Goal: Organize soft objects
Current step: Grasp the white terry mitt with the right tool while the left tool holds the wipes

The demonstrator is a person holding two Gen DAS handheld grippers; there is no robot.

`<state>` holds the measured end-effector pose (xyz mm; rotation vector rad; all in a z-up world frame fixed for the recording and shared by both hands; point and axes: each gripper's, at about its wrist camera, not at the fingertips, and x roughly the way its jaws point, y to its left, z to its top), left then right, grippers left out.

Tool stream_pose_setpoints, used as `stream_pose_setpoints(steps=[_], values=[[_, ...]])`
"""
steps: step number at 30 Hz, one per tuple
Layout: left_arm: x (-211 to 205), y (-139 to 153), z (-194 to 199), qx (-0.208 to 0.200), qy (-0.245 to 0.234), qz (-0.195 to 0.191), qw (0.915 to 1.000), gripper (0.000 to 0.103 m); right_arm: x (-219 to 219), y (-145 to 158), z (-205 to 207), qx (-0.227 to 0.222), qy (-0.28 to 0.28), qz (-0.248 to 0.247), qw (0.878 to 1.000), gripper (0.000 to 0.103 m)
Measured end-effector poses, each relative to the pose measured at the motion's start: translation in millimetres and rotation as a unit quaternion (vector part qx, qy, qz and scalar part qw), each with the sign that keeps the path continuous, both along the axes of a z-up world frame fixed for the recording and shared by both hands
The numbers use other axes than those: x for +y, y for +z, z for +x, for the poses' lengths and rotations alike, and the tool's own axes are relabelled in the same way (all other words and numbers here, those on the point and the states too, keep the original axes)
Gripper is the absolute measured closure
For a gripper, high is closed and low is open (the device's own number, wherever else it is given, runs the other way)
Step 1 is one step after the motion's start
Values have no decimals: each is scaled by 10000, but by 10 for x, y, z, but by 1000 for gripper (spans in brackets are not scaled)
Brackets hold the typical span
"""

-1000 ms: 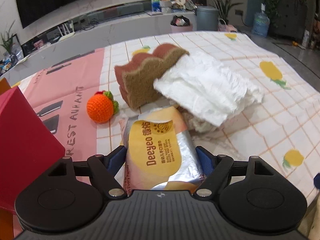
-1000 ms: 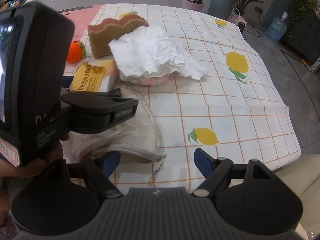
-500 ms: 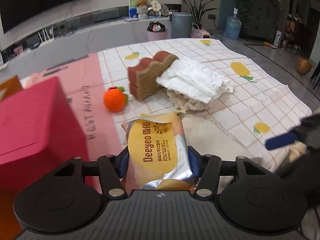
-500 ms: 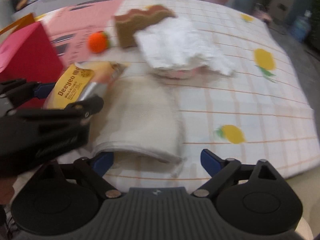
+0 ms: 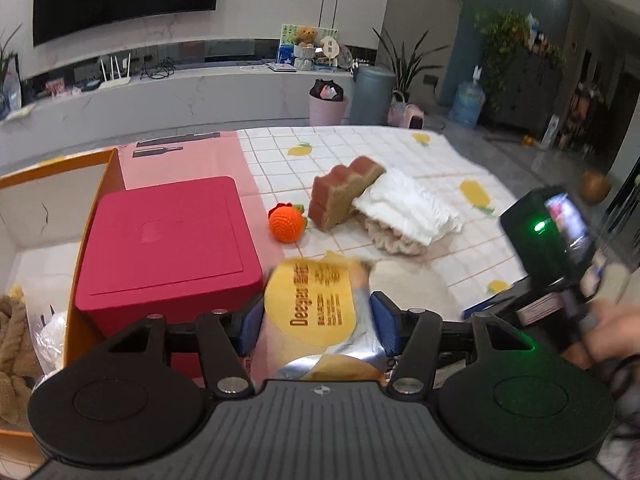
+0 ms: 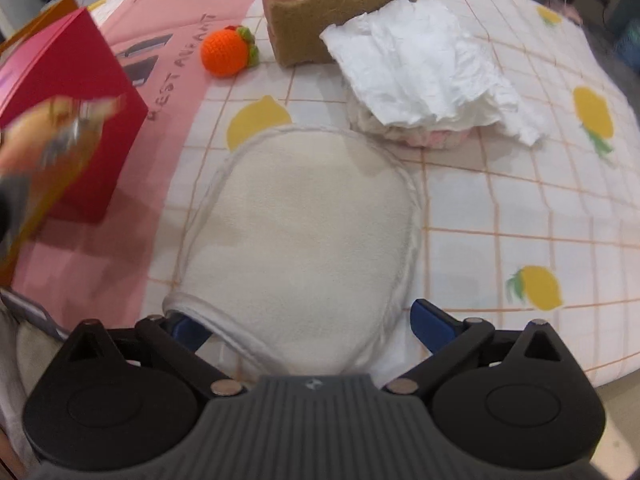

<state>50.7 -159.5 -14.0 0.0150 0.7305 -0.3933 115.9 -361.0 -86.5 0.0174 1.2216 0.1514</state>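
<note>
Now the wipes pack (image 5: pixel 316 312) is held between the pads of the left gripper (image 5: pixel 316 326), its long axis running away from the tool; the cream mitt (image 6: pixel 304 240) lies flat between the wide-spread jaws of the right gripper (image 6: pixel 304 326), which have just been opening; both sit over a lemon-print cloth (image 6: pixel 520 208); since a second ago the pack has been lifted beside the red box (image 5: pixel 168 240).

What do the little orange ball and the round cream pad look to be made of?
The orange ball looks crocheted from yarn: matte, ribbed with stitches, green knitted leaves on one side. The cream pad seems soft fleece or terry, fuzzy and matte, with a stitched rim.
</note>
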Motion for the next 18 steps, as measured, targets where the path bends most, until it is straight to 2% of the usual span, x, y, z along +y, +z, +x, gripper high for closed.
stream_pose_setpoints(steps=[1,2,5,6,7,8,9,10,11,13,15,18], values=[[10,24,-13,-60,22,0,10000,41,32,-12,-7,-65,9,-81,9999,2],[19,45,-33,-163,50,30,9998,50,68,-21,-14,-118,71,-169,9998,2],[84,141,-99,-395,61,58,9992,52,88,-3,-38,-258,94,-181,9995,8],[116,171,-105,-410,23,-22,9992,52,75,14,-37,-317,35,-193,9993,16],[152,191,-105,-402,-11,-119,9991,52,54,39,-47,-379,-41,-210,9991,29],[189,198,-94,-364,-41,-194,9991,59,18,66,-51,-411,-117,-211,9989,35],[217,186,-72,-303,-67,-215,9993,70,-10,80,-57,-427,-185,-206,9987,44],[229,155,-37,-203,-89,-176,9996,72,-23,91,-58,-440,-230,-219,9985,52],[233,100,-3,-55,-90,-90,9999,73,-26,99,-65,-448,-233,-216,9985,55],[211,-29,42,245,-220,146,9994,68,-16,105,-80,-458,-200,-231,9985,59],[144,-167,50,567,-501,437,9962,39,3,104,-79,-460,-174,-246,9985,61],[32,-296,-60,302,-793,844,9928,36,13,111,-82,-450,-163,-249,9985,63]])
